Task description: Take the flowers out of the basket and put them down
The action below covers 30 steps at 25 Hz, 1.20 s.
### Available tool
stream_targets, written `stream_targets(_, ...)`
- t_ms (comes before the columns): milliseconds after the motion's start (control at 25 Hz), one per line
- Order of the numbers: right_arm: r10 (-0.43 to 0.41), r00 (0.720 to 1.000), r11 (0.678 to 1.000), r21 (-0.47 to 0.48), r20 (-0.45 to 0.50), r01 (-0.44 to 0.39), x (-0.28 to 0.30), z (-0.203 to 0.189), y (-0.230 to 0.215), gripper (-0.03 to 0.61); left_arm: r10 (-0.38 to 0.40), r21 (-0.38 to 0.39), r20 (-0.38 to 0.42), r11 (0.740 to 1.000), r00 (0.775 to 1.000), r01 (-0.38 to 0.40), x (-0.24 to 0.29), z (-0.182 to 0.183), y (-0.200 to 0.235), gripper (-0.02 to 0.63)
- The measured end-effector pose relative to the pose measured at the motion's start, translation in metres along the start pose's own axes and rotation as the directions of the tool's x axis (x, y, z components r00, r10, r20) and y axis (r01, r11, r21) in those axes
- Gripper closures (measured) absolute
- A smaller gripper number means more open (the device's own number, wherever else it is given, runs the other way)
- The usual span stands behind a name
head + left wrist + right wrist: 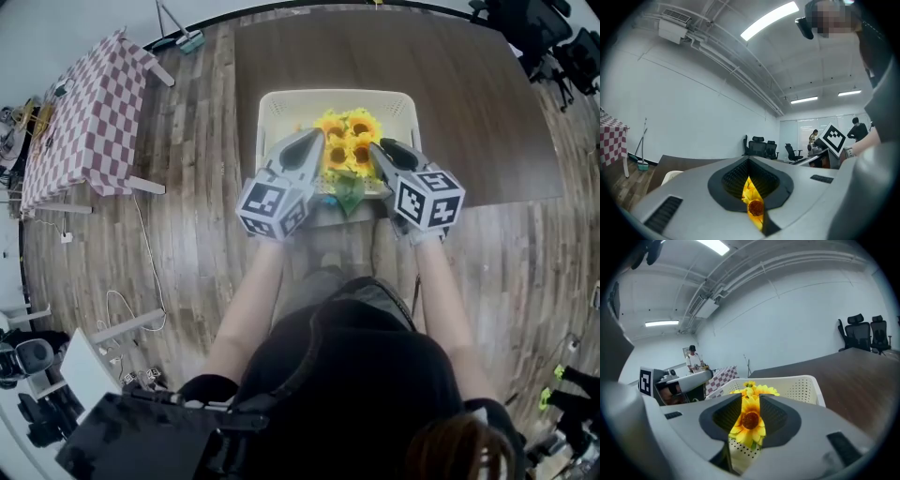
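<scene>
A basket [281, 108] sits at the near edge of the table [469, 112], about midway along it. Flowers [349, 141] stand in the basket, toward its near side. The left gripper [314, 139] is just left of the flowers and the right gripper [380, 148] just right. A cloth-covered table [89, 122] stands well off the left edge.

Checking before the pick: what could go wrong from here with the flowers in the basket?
1. Right gripper is open and lined up on a sunflower head rather than a stem; closing there may crush or tear the bloom.
2. Left gripper is shut, with its tip beside the bunch; pushing on could flatten petals.
3. The basket sits at the near edge of the table; a tug on the flowers might drag it off.
</scene>
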State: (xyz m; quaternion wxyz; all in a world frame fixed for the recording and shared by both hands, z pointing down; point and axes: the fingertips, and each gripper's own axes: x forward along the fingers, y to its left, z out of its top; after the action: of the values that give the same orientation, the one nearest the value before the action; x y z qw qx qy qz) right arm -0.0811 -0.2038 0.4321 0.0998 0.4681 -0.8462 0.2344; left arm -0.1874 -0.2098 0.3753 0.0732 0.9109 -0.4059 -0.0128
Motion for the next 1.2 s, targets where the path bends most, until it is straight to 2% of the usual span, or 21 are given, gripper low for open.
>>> stream_targets(80,-0.012,0.998,1.000,-0.003,-0.054,0.011,0.006,-0.004,-0.004,0.431,0.005,-0.007,0.002,1.000,1.000,-0.005,0.001,0.000,0.007,0.612)
stream_targets(240,-0.015,0.995,0.999,0.040,-0.099,0.019,0.012,-0.009,-0.012,0.431,0.009,-0.024,-0.012,1.000,1.000,-0.009,0.002,-0.005,0.010,0.612)
stream_targets(320,-0.009,0.992,0.998,0.060,-0.127,0.017,0.017,-0.011,-0.016,0.393,0.010,-0.037,-0.008,0.999,1.000,-0.011,0.004,-0.005,0.012,0.612)
stream_targets(440,-0.003,0.987,0.994,0.107,-0.163,0.021,0.022,-0.016,-0.022,0.393,0.022,-0.047,-0.010,0.999,1.000,-0.023,0.006,-0.007,0.017,0.612)
stream_targets(600,0.037,0.977,0.987,0.158,-0.210,-0.004,0.032,-0.021,-0.026,0.393,0.029,-0.038,-0.036,0.999,0.999,-0.030,0.010,-0.009,0.026,0.612)
stream_targets(800,0.092,0.973,0.972,0.233,-0.212,-0.041,0.032,-0.026,-0.026,0.391,0.026,-0.039,-0.081,0.999,0.996,-0.029,0.016,-0.017,0.030,0.611)
stream_targets(880,0.126,0.967,0.964,0.259,-0.220,-0.066,0.037,-0.026,-0.024,0.391,0.028,-0.042,-0.101,0.999,0.995,-0.032,0.020,-0.020,0.034,0.568)
stream_targets(960,0.168,0.960,0.953,0.285,-0.226,-0.099,0.043,-0.024,-0.019,0.391,0.034,-0.049,-0.112,0.998,0.993,-0.039,0.022,-0.019,0.040,0.560)
stream_targets(1200,0.246,0.941,0.927,0.340,-0.234,-0.159,0.040,-0.029,-0.012,0.477,0.036,-0.067,-0.122,0.997,0.992,-0.045,0.020,-0.023,0.043,0.560)
